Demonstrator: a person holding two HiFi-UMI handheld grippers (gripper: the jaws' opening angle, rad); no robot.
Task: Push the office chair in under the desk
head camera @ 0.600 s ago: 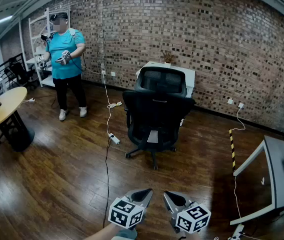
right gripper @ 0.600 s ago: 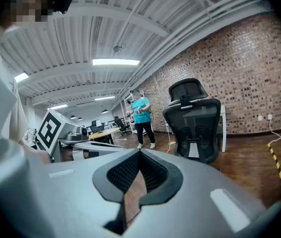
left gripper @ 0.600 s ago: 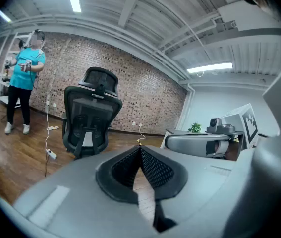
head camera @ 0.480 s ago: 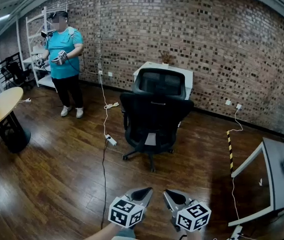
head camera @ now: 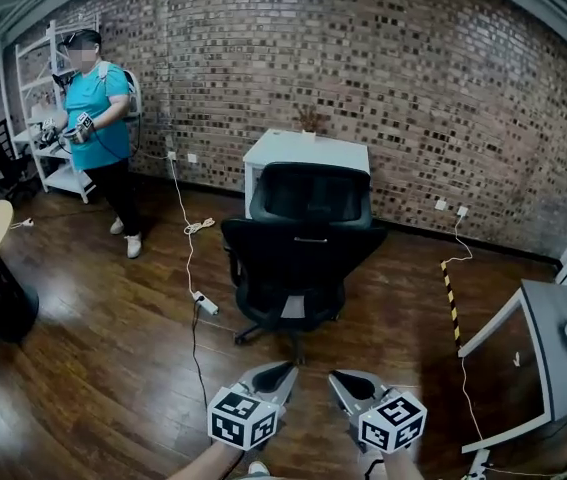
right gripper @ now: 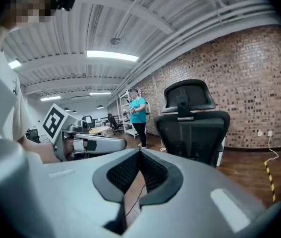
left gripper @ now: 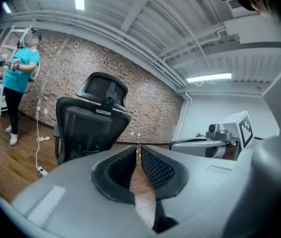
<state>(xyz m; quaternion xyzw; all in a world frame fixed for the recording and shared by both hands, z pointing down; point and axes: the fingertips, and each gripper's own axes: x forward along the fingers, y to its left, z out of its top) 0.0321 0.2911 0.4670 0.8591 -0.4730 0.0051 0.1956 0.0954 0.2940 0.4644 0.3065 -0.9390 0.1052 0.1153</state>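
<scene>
Chair (head camera: 303, 238) sits just in front of the white desk (head camera: 308, 151), back toward us, clear of both grippers. Left gripper (head camera: 279, 372) nearly shut, right gripper (head camera: 340, 379) shut, both empty. Risk: off-centre push spins the seat; casters may snag floor cable (head camera: 203, 303).

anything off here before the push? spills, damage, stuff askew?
Nothing looks spilled or broken. The office chair stands out on the floor in front of the white desk, not tucked in. A loose cable with a power strip trails across the floor just left of the chair's base and might snag a caster.
</scene>
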